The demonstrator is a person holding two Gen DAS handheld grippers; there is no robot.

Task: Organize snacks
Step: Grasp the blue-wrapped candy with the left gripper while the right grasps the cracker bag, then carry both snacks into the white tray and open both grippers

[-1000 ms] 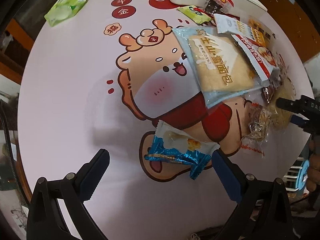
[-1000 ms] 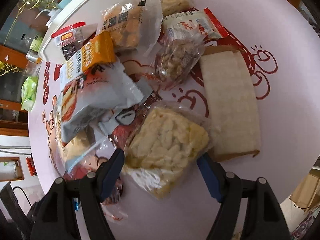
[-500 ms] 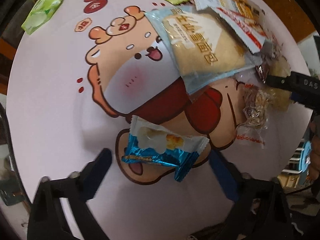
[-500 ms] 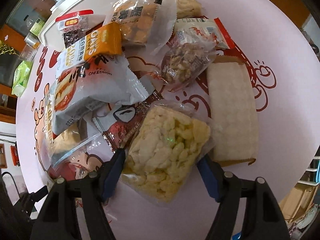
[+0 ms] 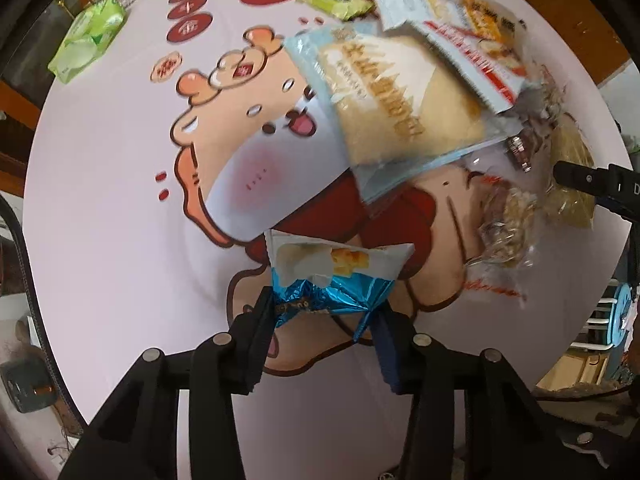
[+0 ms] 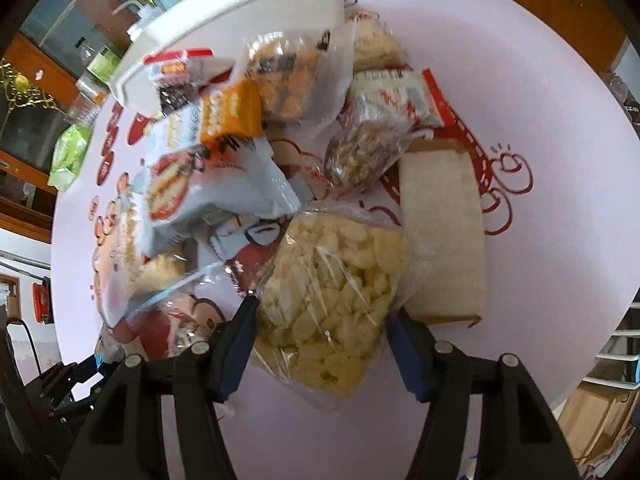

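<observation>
- Snacks in crinkled plastic wrappers lie heaped on a round pale pink table (image 5: 100,240) printed with a cartoon animal and red seals of Chinese characters.
- Legible writing is scant: gold Chinese characters run across the clear blue-edged bread packet (image 5: 400,108); the orange-banded packet (image 6: 228,116) is too blurred to read.
- Compared with a second ago, the small blue foil and white snack packet (image 5: 336,276) is crumpled inward, its blue end bunched up.
- The left gripper (image 5: 324,320) has just been closing; both pads now pinch that packet's blue foil end over the table.
- The right gripper (image 6: 320,320) has also been narrowing; its pads press the sides of the clear bag of pale yellow puffed pieces (image 6: 332,300), beside the plain wrapped bread slab (image 6: 440,232).
</observation>
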